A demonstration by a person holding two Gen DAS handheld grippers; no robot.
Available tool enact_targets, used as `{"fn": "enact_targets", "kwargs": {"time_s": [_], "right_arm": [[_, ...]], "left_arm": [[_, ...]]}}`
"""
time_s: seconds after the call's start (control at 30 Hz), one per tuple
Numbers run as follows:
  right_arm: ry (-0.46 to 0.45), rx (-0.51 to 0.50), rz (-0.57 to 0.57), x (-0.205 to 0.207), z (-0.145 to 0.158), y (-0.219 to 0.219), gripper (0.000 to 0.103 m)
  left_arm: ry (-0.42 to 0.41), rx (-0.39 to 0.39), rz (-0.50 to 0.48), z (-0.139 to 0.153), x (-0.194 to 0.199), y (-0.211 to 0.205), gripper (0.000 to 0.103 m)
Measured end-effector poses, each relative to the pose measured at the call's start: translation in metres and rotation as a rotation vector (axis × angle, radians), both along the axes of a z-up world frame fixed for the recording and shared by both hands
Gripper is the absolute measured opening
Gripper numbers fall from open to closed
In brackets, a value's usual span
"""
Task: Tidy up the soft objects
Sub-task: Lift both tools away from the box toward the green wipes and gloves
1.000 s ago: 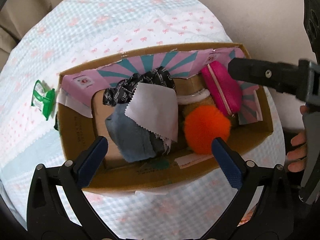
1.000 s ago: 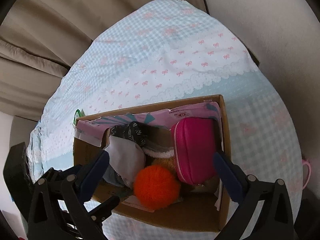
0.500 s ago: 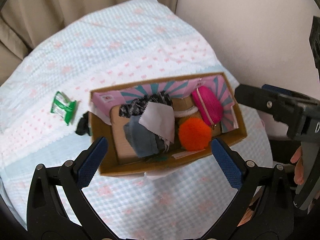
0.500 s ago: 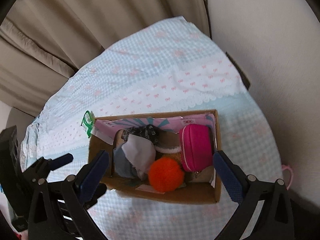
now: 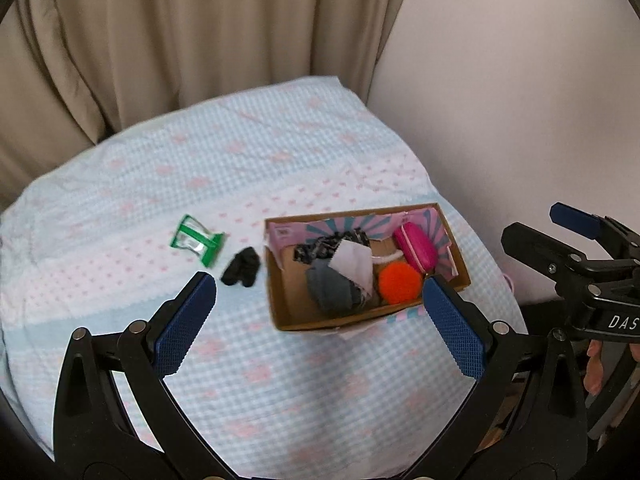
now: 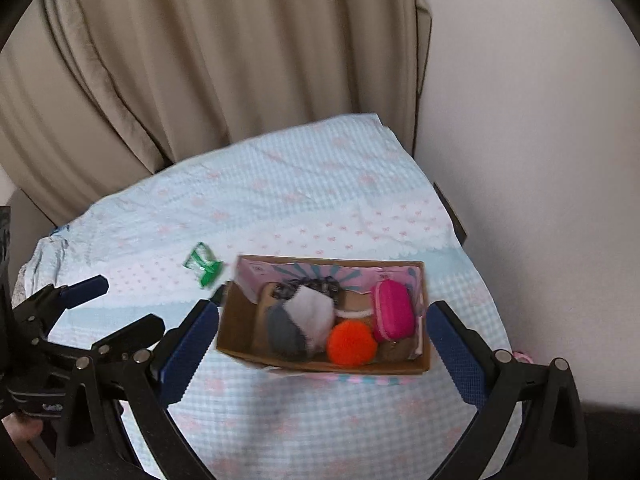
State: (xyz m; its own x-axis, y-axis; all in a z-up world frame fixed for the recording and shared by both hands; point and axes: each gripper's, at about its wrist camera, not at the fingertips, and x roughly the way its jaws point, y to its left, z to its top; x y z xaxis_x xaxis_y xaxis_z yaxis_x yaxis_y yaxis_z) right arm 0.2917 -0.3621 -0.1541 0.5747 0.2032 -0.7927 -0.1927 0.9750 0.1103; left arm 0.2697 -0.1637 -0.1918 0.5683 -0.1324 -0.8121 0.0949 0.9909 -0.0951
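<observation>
An open cardboard box (image 5: 280, 304) sits on the blue checked cloth. Inside lie an orange pompom (image 5: 400, 282), a pink zip pouch (image 5: 415, 249), a white cloth (image 5: 352, 266), a grey cloth (image 5: 330, 292) and a black patterned fabric (image 5: 320, 242). Left of the box, a small black soft item (image 5: 241, 267) and a green packet (image 5: 196, 240) rest on the cloth. My left gripper (image 5: 318, 284) hangs open and empty, high above the box's near side. My right gripper (image 6: 322, 308) is likewise open and empty above the box (image 6: 400, 366), with the pompom (image 6: 351, 343) and pouch (image 6: 393, 317) below it.
The table wears a blue cloth with pink bows (image 5: 280, 380). Beige curtains (image 5: 180, 40) hang behind it and a pale wall (image 5: 520, 100) rises at the right. A person's fingers (image 5: 594, 368) show at the far right edge.
Both grippers have drawn back and up from the box, so it looks much smaller. The black item, the table edges and the curtains have come into view. The box contents have not moved.
</observation>
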Motion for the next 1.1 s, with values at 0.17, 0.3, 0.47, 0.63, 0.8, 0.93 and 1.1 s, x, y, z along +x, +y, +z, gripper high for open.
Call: {"fn": "enact_targets", "kwargs": {"time_s": [0.17,0.3,0.47,0.63,0.8,0.93,1.1], "right_arm": [[-0.102,-0.073,-0.056,-0.048,0.028,0.031,0.103],[-0.14,-0.086,-0.083,-0.078,0.042,0.057,0.103],[-0.143,-0.05,-0.116,-0.097,0.046,0.095,0.103],[-0.142,0.018,-0.153,-0.106,0.036,0.137,0.103],[-0.136,0.054,-0.179,-0.107,0.02,0.18,0.103],[-0.137,0.041,-0.189,-0.105,0.002,0.213,0.103],[-0.122,0.024,-0.172,-0.092,-0.028,0.244,0.103]], "left_arm": [[-0.068,-0.003,-0.035,0.025,-0.038,0.039,0.103],[-0.114,-0.001,-0.044,0.04,-0.067,0.082,0.103],[-0.127,-0.007,-0.053,0.048,-0.08,0.14,0.103],[-0.132,-0.014,-0.066,0.047,-0.078,0.191,0.103],[-0.121,-0.007,-0.099,0.039,-0.067,0.23,0.103],[-0.097,-0.017,-0.128,0.022,-0.047,0.256,0.103],[-0.07,0.005,-0.183,-0.014,-0.011,0.267,0.103]]}}
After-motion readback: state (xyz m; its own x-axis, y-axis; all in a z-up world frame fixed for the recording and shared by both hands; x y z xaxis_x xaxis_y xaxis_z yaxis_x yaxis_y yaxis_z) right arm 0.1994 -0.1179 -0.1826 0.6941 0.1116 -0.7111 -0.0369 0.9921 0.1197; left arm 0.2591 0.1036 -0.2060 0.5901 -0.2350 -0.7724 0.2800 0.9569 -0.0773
